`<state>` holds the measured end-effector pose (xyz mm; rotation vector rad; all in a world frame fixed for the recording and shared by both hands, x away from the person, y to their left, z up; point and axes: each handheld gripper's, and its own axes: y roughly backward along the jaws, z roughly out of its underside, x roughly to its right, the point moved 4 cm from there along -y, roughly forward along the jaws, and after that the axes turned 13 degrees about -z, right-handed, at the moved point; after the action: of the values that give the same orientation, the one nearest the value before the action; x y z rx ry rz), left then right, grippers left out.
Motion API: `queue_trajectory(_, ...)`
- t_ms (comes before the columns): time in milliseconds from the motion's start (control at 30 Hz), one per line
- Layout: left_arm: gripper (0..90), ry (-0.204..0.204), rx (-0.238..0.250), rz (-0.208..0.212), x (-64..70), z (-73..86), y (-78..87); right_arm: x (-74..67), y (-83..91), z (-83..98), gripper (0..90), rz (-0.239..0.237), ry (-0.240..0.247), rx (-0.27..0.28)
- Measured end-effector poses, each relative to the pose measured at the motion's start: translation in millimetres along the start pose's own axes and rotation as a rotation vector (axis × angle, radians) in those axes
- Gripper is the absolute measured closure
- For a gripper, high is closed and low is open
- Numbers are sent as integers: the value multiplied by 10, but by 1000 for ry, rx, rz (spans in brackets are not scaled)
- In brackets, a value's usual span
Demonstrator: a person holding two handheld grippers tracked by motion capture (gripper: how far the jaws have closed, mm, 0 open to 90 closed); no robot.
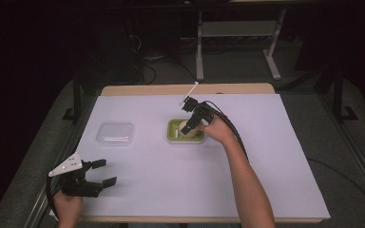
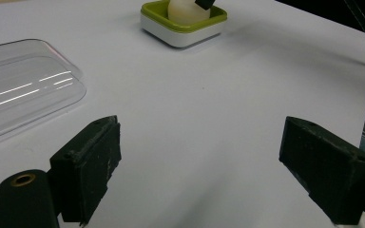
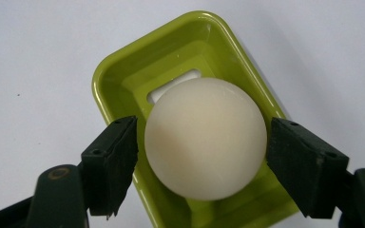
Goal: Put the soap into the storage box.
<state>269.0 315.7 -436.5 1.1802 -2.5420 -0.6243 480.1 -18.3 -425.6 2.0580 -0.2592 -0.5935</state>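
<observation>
Right gripper [image 3: 202,152], jaws wide astride the smooth cream-white ball [image 3: 205,137] in the lime-green plastic tray [image 3: 123,71]: seemingly rigid, slippery, best pinched across its widest girth.

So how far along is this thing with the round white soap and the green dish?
Already done: the clear lid lies off to the side on the table. In hand: the right hand-held gripper brackets the white ball-shaped soap in the green dish, jaws beside it, whether gripping I cannot tell. Left: probably finishing with the soap and fitting the lid. The left hand-held gripper waits open.
</observation>
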Motion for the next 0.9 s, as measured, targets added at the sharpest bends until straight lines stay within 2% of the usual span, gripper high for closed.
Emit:
queue_trajectory(233, 132, 6, -1, 0, 12, 1, -7, -25, 144, 84, 235, -27, -12, 35)
queue_trajectory(333, 132, 4, -3, 0, 9, 2, -6, -57, 209, 136, 236, -19, -2, 55)
queue_trajectory(567, 132, 8, -1, 1, 15, 1, -6, -61, 281, 259, 227, -25, -19, 57)
queue_trajectory(600, 132, 6, -2, 0, 15, 2, -7, -70, 328, 308, 235, -32, -17, 85)
queue_trajectory(767, 132, 5, -4, -1, 13, 4, -7, -75, 404, 410, 235, -47, -37, 109)
queue_trajectory(800, 132, 6, -4, -1, 13, 5, -7, -73, 417, 424, 235, -42, -27, 116)
queue_trajectory(900, 132, 5, -4, -2, 10, 6, -7, -91, 454, 461, 235, -45, -36, 130)
